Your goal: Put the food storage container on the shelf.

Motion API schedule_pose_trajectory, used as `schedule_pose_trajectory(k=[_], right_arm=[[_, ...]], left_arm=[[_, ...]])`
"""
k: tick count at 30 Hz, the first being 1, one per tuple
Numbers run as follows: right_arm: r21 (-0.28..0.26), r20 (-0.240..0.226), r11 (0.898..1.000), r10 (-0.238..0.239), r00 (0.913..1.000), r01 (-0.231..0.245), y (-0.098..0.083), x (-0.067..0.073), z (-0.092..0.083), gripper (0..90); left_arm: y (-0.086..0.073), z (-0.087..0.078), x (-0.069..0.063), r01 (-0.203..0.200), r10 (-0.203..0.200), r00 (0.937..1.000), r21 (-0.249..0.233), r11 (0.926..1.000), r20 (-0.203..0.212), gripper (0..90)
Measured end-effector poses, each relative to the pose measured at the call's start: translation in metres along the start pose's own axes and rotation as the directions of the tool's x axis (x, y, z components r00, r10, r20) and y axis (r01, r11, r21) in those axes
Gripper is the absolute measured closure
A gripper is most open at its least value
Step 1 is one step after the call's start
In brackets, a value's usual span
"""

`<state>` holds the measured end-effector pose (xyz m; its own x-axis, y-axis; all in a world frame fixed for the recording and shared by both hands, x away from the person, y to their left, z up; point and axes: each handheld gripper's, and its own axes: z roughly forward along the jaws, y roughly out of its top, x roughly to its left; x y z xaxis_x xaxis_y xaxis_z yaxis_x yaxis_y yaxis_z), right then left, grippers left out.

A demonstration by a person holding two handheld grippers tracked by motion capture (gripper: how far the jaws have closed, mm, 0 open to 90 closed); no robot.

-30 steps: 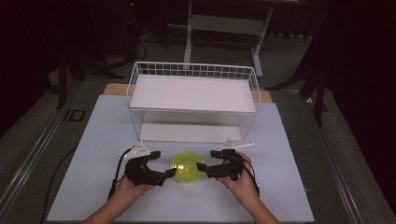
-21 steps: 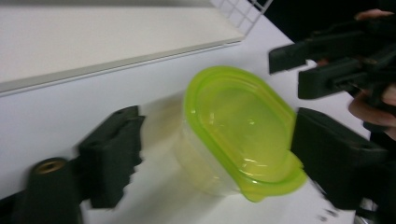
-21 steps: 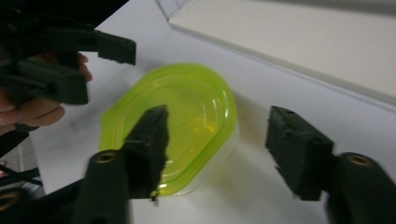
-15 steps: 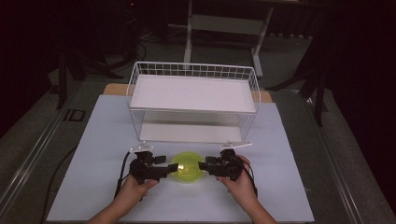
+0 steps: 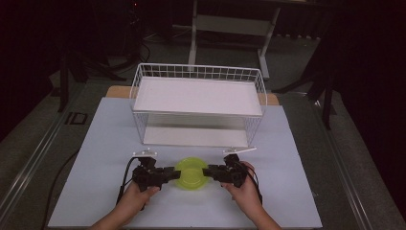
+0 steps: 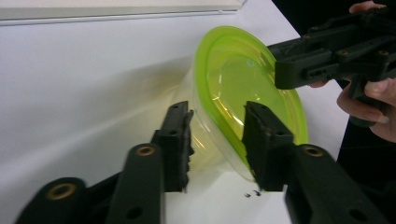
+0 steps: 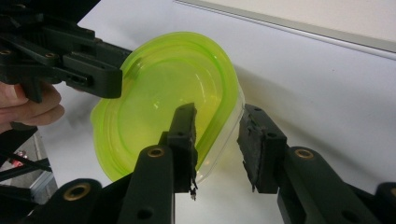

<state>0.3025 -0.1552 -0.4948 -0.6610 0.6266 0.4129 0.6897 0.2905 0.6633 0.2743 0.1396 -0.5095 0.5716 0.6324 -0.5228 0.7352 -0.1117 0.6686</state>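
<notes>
Now, starting at the left: holding the left gripper [image 5: 171, 173] low over the white table [image 5: 95, 143] in the left hand [image 5: 136, 194], its cable [image 5: 123, 184] trailing back toward the near edge, and reaching in sideways at the left rim of the green bowl [image 5: 191, 173]. Straddling that rim in the left gripper view, jaws parted, one outside the clear wall and one inside the bowl [image 6: 243, 79], not seeming to pinch it yet. Sitting flat on the table at the near middle, the bowl, between the two tools and empty as far as can be seen. Mirroring this from the other side with the right gripper [image 5: 208, 171], gripped in the right hand [image 5: 244, 184]: jaws likewise spread in the right gripper view, one inside the bowl [image 7: 159, 107], the other outside with a plain gap to the wall. Probably setting up a two-sided hold, since a thin, springy rim taken from one side alone would likely tip or flex. Standing farther back, apart from the bowl, a white wire rack [image 5: 198, 96] with an upper shelf and a lower one, open toward the person. Nothing lying between bowl and rack; only the rack's raised wire edge looking like something to lift over, if the bowl is meant for the top shelf.
</notes>
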Motion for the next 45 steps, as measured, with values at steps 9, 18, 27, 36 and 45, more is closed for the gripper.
schedule_pose_trajectory(k=[9,18,27,36,45], right_arm=[[-0.001,-0.046,1.0,0.029,0.9985,-0.029,-0.006,0.01,-0.004,74.9],[-0.009,-0.013,1.0,0.009,0.9999,-0.009,-0.009,0.02,-0.009,81.1],[-0.086,-0.008,0.996,0.034,0.9994,-0.035,0.004,0.019,-0.021,81.1],[-0.153,0.011,0.984,0.094,0.9955,-0.091,0.02,0.008,-0.026,81.1],[-0.188,0.043,0.973,0.146,0.9884,-0.135,0.035,-0.009,-0.019,80.9]], left_arm=[[-0.008,-0.006,-0.011,0.013,-0.013,0.9998,-0.005,0.9999,-0.016,73.7],[-0.007,-0.012,-0.017,0.041,-0.042,0.9989,-0.017,0.999,-0.023,81.5],[0.018,-0.017,-0.022,-0.011,0.009,0.9997,-0.069,0.9976,-0.021,82.0],[0.043,-0.008,-0.015,0.015,-0.017,0.9998,-0.117,0.993,-0.01,81.9],[0.057,0.007,-0.005,0.015,-0.02,0.9995,-0.169,0.9855,-0.026,81.8]])
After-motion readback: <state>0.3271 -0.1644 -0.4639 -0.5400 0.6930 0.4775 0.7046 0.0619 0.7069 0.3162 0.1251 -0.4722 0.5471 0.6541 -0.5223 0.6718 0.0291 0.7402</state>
